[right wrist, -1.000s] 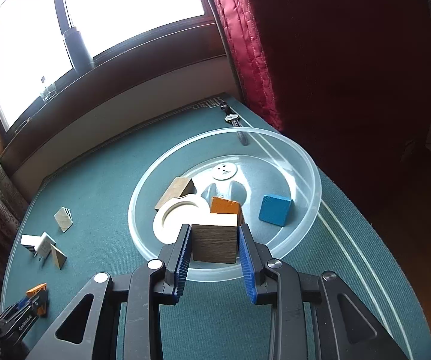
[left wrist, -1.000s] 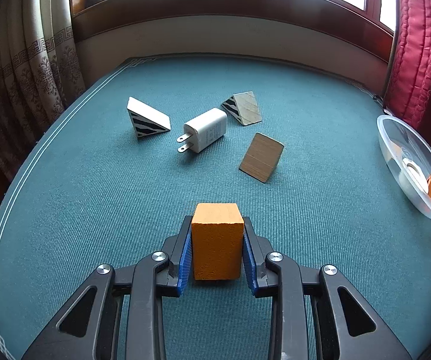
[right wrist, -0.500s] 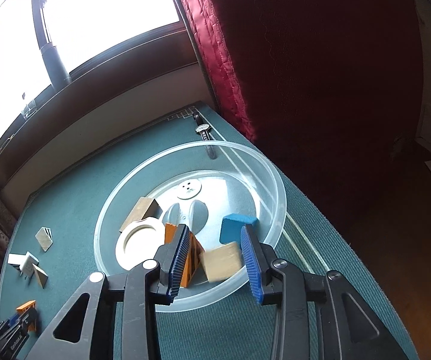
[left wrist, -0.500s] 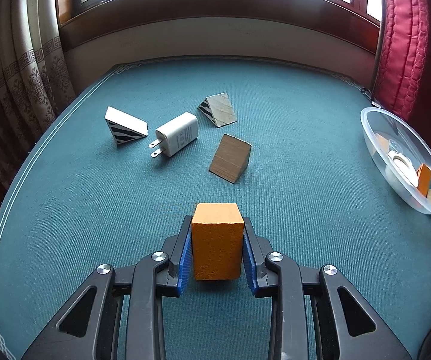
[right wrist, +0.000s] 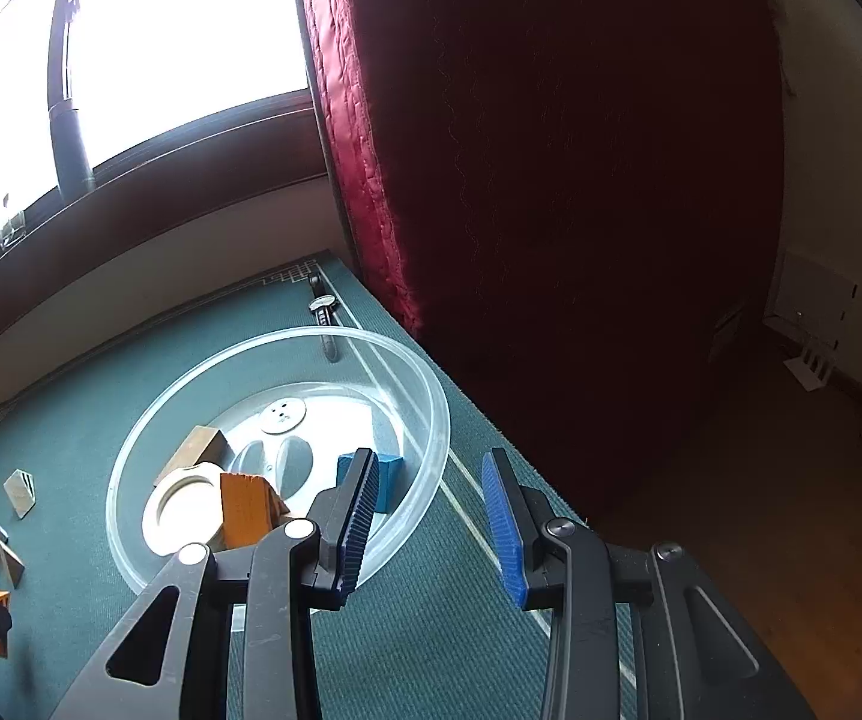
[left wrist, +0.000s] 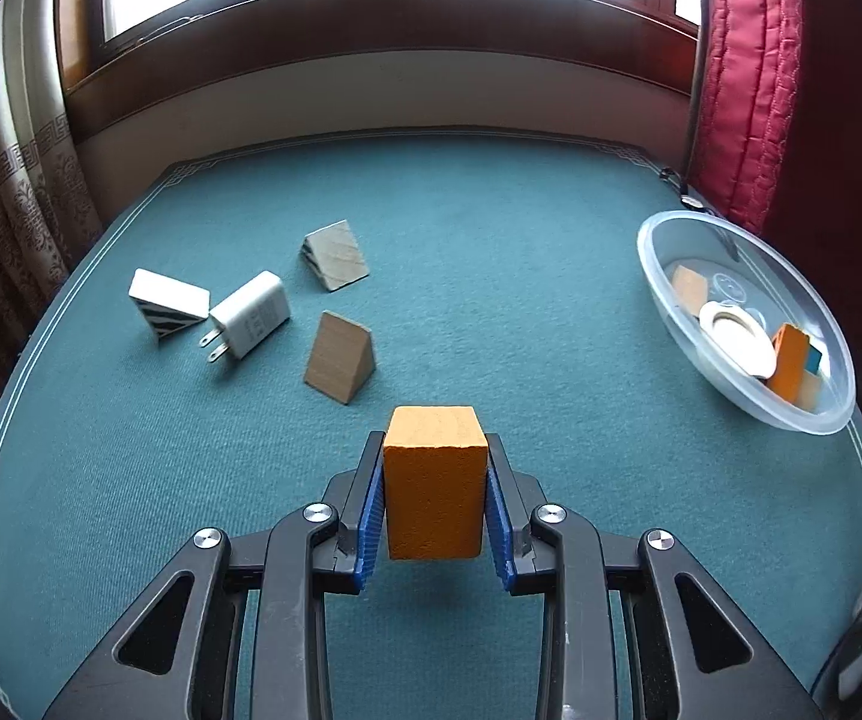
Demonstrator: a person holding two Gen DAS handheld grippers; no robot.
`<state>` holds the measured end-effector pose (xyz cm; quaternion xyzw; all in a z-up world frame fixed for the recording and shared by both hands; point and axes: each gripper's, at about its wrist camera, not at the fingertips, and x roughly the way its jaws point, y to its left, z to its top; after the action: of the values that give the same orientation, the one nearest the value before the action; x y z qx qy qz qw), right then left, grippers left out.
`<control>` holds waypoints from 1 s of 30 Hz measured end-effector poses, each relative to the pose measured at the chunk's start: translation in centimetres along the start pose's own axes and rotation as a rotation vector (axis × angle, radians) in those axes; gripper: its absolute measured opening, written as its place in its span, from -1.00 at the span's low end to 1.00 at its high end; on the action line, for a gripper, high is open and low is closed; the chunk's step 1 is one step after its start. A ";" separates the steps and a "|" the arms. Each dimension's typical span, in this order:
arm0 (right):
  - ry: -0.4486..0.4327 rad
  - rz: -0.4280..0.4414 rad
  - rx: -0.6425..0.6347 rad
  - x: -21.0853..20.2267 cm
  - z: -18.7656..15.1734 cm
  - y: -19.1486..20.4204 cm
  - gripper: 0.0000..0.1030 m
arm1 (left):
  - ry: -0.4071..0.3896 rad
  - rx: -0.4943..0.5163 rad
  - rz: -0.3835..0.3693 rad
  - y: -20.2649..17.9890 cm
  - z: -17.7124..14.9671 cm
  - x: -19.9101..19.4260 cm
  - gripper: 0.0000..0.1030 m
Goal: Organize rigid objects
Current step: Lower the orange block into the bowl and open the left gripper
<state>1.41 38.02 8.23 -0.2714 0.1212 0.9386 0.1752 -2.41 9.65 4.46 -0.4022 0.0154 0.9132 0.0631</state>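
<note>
Left gripper (left wrist: 434, 495) clamping an orange block (left wrist: 434, 480) at lower centre, above the teal tabletop (left wrist: 521, 276). Right gripper (right wrist: 431, 522) standing parted, gripping nothing, over the clear bowl's (right wrist: 431, 384) near rim at lower left. Lying inside: orange wedge (right wrist: 244, 509), blue block (right wrist: 392, 471), white ring (right wrist: 176, 501). Sitting at left of the left view: white charger (left wrist: 251, 315).

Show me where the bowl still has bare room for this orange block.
In the clear bowl, the far floor around the small white disc is bare. The near left is crowded: white ring, orange wedge, wooden wedge. A blue block sits near right. The left claw holds the orange block.
</note>
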 end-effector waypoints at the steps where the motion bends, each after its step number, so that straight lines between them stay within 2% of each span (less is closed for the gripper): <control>1: 0.000 0.000 0.004 0.0 0.0 -0.1 -0.21 | -0.002 0.007 -0.013 -0.6 0.3 -0.1 -0.41; 3: 0.000 0.001 0.012 0.1 -0.1 -0.3 -0.14 | -0.005 0.023 -0.039 -1.7 0.8 -0.2 -0.41; 16: -0.010 0.013 0.002 0.0 -0.9 0.0 -0.14 | -0.022 0.111 -0.171 -8.7 4.1 0.3 -0.41; 21: 0.003 0.006 0.035 0.4 -1.0 -0.6 -0.13 | -0.039 0.138 -0.215 -11.2 5.1 0.3 -0.41; 30: 0.019 0.009 0.057 0.9 -0.9 -1.0 -0.13 | -0.018 0.155 -0.283 -14.7 6.0 1.4 -0.39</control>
<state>1.52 38.87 6.85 -0.2745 0.1508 0.9330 0.1775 -5.89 24.87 7.82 -0.3859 0.0282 0.8950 0.2222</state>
